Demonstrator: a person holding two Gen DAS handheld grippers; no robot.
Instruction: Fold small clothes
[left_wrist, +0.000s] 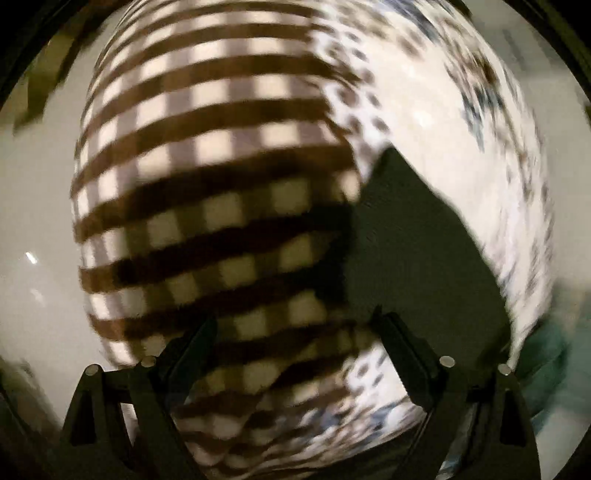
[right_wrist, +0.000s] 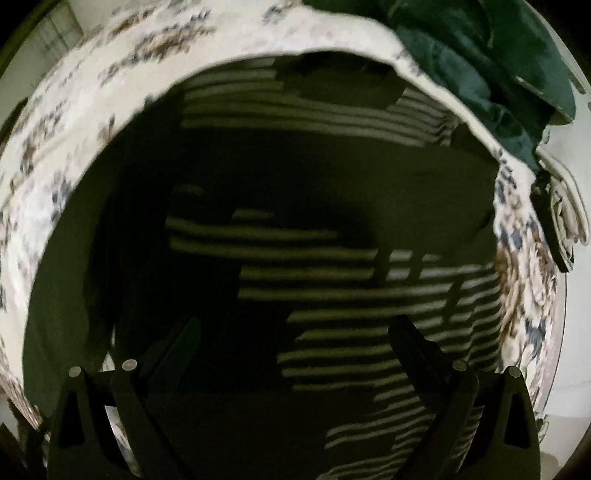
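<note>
A brown-and-cream checked cloth (left_wrist: 207, 177) fills most of the left wrist view, its broad dark bands curving across pale squares and falling into shadow toward the lower part of the frame. It lies on top of a white floral sheet (left_wrist: 436, 122) scattered with small blue and brown sprigs, which shows to the right of the checked cloth and again below it, all of it smeared by motion blur. The left gripper (left_wrist: 295, 325) hangs just above the checked cloth with its two black fingers (left_wrist: 195, 350) spread wide apart and nothing between them; a dark wedge-shaped shadow (left_wrist: 417, 240) falls to the right of the cloth's edge. In the right wrist view the right gripper (right_wrist: 295, 332) is likewise spread open over a dim striped cloth (right_wrist: 406, 314), thin light and dark lines running across it, much of it lost in deep shadow. The floral sheet (right_wrist: 92, 110) rings this striped cloth above and on both sides. A dark green garment (right_wrist: 480, 66) lies crumpled beyond the sheet's far right edge, touching it. A pale table (left_wrist: 37, 206) shows left of the checked cloth.
</note>
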